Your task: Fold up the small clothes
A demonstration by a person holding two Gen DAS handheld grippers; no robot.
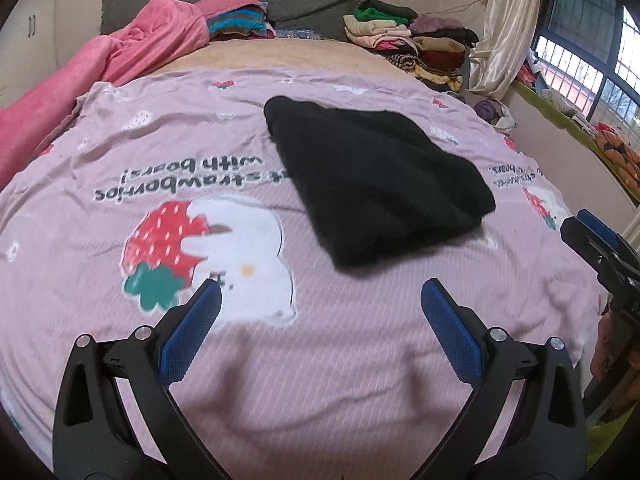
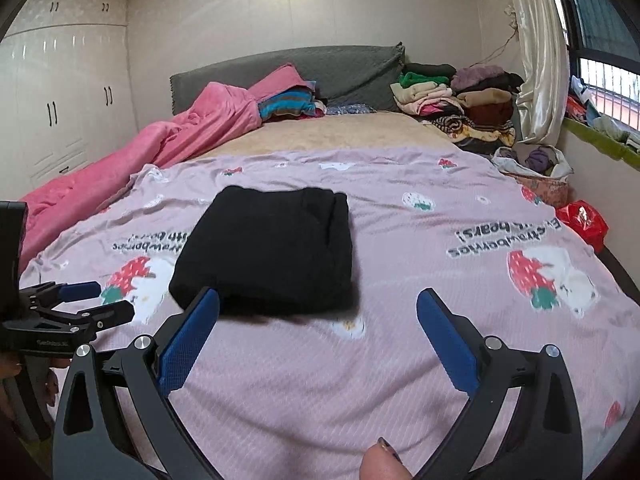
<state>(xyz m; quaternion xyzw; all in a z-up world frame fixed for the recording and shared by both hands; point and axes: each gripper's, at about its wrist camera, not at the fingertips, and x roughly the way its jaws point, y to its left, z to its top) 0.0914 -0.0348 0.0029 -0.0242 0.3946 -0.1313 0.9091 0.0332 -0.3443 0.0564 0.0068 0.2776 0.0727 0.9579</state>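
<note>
Right wrist, black garment beyond spread fingers

Counts: 1 folded black knit garment on 1 pink strawberry-print sheet. 2 blue-padded black grippers. 1 rumpled pink fleece blanket. 2 clothes piles at the headboard, approx.

a home bedroom: a bed with a grey headboard, a pink quilt, white wardrobes, stacked clothes and a curtained window.
</note>
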